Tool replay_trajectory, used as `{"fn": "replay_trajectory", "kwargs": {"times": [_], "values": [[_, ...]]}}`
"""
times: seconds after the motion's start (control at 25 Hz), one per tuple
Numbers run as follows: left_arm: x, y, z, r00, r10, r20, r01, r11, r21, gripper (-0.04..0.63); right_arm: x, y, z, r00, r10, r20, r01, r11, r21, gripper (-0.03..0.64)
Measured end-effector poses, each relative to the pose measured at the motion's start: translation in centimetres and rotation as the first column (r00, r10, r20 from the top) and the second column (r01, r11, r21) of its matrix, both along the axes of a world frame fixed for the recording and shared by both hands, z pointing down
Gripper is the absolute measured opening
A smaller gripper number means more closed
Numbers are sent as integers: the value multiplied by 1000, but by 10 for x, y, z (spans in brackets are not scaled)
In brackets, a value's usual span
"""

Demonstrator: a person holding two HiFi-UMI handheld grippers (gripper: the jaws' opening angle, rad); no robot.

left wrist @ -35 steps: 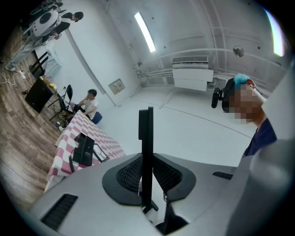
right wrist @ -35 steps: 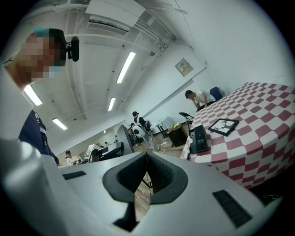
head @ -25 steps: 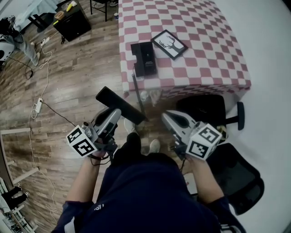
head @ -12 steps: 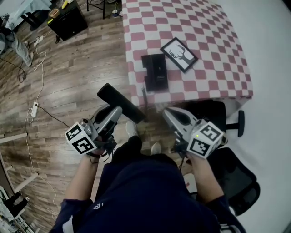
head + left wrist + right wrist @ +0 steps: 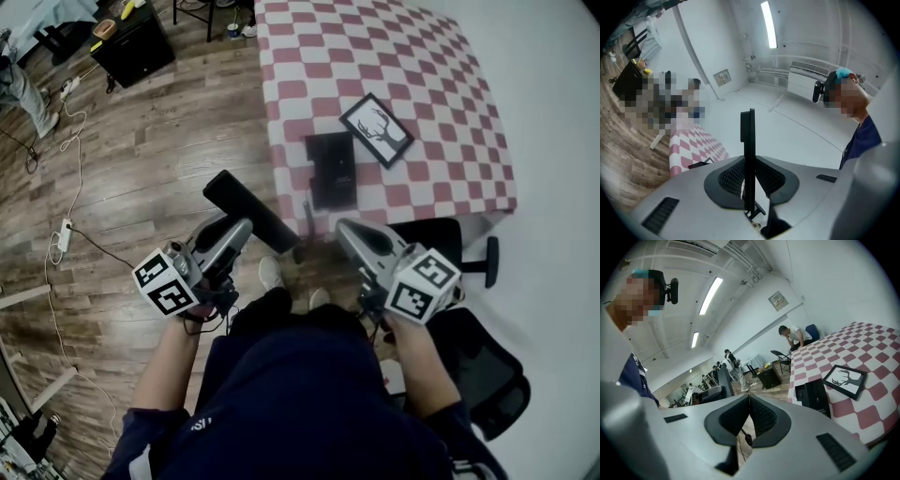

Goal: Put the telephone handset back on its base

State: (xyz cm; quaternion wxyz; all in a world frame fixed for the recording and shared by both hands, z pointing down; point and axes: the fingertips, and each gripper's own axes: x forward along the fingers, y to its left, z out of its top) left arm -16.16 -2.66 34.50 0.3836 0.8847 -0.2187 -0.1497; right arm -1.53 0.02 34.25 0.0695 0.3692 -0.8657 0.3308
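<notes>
The black telephone handset (image 5: 251,211) is a long flat bar, held out over the wood floor. My left gripper (image 5: 244,230) is shut on its lower end. In the left gripper view the handset (image 5: 749,140) stands edge-on between the pads, pointing up. The black base (image 5: 332,169) lies on the checked table (image 5: 441,103) near its front edge, ahead and to the right of the handset. My right gripper (image 5: 343,229) hangs just before the table edge, shut with nothing in it. In the right gripper view its tips (image 5: 749,398) meet, and the base (image 5: 813,397) lies beyond.
A framed deer picture (image 5: 377,128) lies just right of the base. A black office chair (image 5: 478,361) stands at my right, partly under the table. A black cabinet (image 5: 131,42) and a power strip (image 5: 65,234) with cables are on the floor at left.
The table, base and picture have slid down and to the right in the head view, so they lie nearer to me. Both grippers keep their pose, and the handset stays gripped.
</notes>
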Motion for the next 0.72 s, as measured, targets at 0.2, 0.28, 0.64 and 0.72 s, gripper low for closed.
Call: {"fn": "replay_trajectory", "kwargs": {"times": [0.2, 0.28, 0.64, 0.72], "values": [[-3, -12, 2, 1000, 9, -12, -9, 1000, 0, 91, -6, -14, 0, 1000, 1, -15, -1, 1000, 1, 17], [-1, -16, 5, 1000, 12, -14, -12, 1000, -6, 91, -7, -19, 0, 1000, 0, -17, 0, 1000, 1, 17], [21, -31, 18, 999, 31, 27, -31, 999, -37, 91, 0, -42, 5, 999, -33, -2, 33, 999, -8, 17], [31, -35, 23, 998, 39, 45, -37, 998, -46, 91, 9, -48, 10, 999, -38, 6, 39, 999, -16, 17]]}}
